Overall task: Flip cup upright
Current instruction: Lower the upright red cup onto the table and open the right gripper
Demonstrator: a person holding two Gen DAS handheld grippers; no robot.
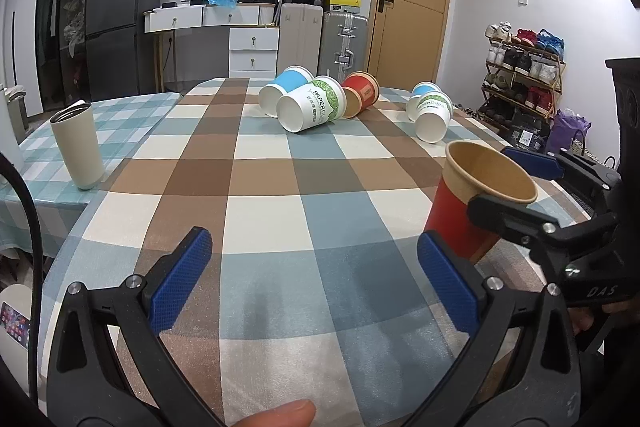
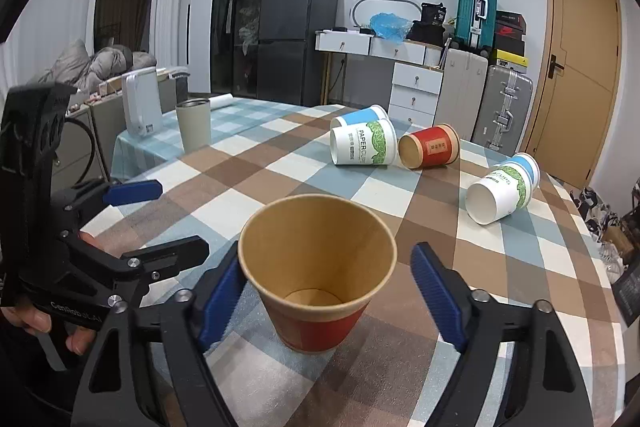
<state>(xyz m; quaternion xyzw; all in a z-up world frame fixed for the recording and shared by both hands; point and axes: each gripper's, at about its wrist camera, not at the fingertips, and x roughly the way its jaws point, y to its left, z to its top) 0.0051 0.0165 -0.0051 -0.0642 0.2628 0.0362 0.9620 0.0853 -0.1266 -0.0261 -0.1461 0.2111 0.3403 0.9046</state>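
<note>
Cup (image 2: 316, 267) stands upright between the released right tongs (image 2: 326, 297); left tongs (image 1: 316, 279) gape over bare cloth.

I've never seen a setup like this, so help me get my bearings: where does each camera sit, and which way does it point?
Left wrist view: sits on the left gripper, looking along its open fingers across the checked table; a thumb tip shows below.
Right wrist view: sits on the right gripper, its open fingers flanking the upright red paper cup; the left hand shows.
Both share that cup, the tipped paper cups, and each other's gripper.
</note>
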